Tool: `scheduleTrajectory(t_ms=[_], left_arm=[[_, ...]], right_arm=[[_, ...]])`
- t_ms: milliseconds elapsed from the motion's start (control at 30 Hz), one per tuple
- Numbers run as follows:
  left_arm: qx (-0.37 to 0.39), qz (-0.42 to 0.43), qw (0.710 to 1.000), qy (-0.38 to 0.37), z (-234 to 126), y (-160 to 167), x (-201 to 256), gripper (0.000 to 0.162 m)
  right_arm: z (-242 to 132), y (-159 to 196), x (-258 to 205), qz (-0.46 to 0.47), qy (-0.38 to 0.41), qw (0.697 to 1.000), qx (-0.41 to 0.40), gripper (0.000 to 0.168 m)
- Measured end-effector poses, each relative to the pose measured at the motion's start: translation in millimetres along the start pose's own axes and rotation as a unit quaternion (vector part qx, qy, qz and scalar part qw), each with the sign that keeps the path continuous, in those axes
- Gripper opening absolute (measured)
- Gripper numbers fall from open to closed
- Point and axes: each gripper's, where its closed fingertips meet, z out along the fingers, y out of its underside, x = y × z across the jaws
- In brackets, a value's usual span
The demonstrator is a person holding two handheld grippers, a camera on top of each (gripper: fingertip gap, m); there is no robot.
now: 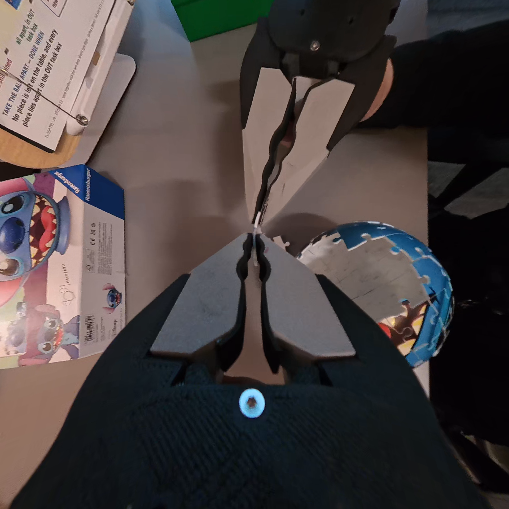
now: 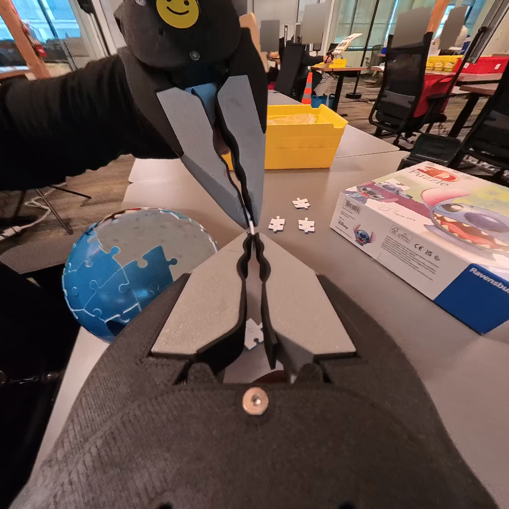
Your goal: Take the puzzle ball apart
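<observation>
The puzzle ball (image 1: 385,289), blue with a dark mouth print, lies on the table with a large hole showing its grey inside; it also shows in the right wrist view (image 2: 132,264). My left gripper (image 1: 254,235) and right gripper (image 2: 252,236) meet tip to tip above the table beside the ball. Both are shut on a thin white puzzle piece (image 1: 255,252) seen edge-on (image 2: 251,228). I cannot tell whether it is one piece or two joined ones. The right gripper (image 1: 256,220) comes in from the top in the left wrist view, and the left gripper (image 2: 250,223) does so in the right wrist view.
Three loose white pieces (image 2: 276,223) lie on the table beyond the tips, and another (image 2: 253,334) lies under my right gripper. The puzzle box (image 2: 427,234) lies to the side (image 1: 60,261). A yellow bin (image 2: 303,137) stands behind, a green box (image 1: 220,16) and a card stand (image 1: 49,68) at the edge. The grippers are tip to tip, or close to it.
</observation>
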Motion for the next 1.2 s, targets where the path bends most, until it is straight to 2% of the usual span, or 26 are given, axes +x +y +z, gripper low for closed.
scheduleTrajectory(t_ms=[133,267,467,533,733,833,1100,1200], left_arm=[[0.016,-0.034,0.999,0.017,0.4,-1.3,-2.8,0.000],[0.005,-0.050,0.999,0.018,-0.9,2.3,-5.9,0.000],[-0.046,-0.026,0.999,-0.004,0.1,10.4,-5.1,0.000],[-0.054,-0.012,0.998,-0.008,0.8,10.2,-1.6,0.000],[-0.064,-0.006,0.998,-0.024,-2.3,13.1,-0.4,0.001],[-0.047,-0.019,0.998,-0.036,-15.4,14.0,-5.2,0.013],[-0.013,-0.076,0.993,-0.087,-71.8,39.1,-26.6,0.014],[0.002,-0.097,0.991,-0.087,-82.6,51.0,-22.0,0.013]], right_arm=[[-2.4,2.3,4.6,0.025,-0.008,1.000,0.005,0.000],[-2.8,1.9,3.9,0.040,-0.023,0.999,0.010,0.009],[7.3,4.1,4.3,0.018,-0.011,1.000,-0.005,0.005],[11.7,6.3,0.4,0.011,-0.019,1.000,-0.015,0.000],[14.2,8.9,-4.8,-0.024,-0.010,0.999,-0.026,0.000],[12.9,9.3,-6.7,-0.027,-0.012,0.999,-0.020,0.000],[19.4,6.4,-23.0,-0.073,-0.036,0.997,0.005,0.000],[25.4,12.1,-26.4,-0.110,-0.036,0.993,-0.011,0.000]])
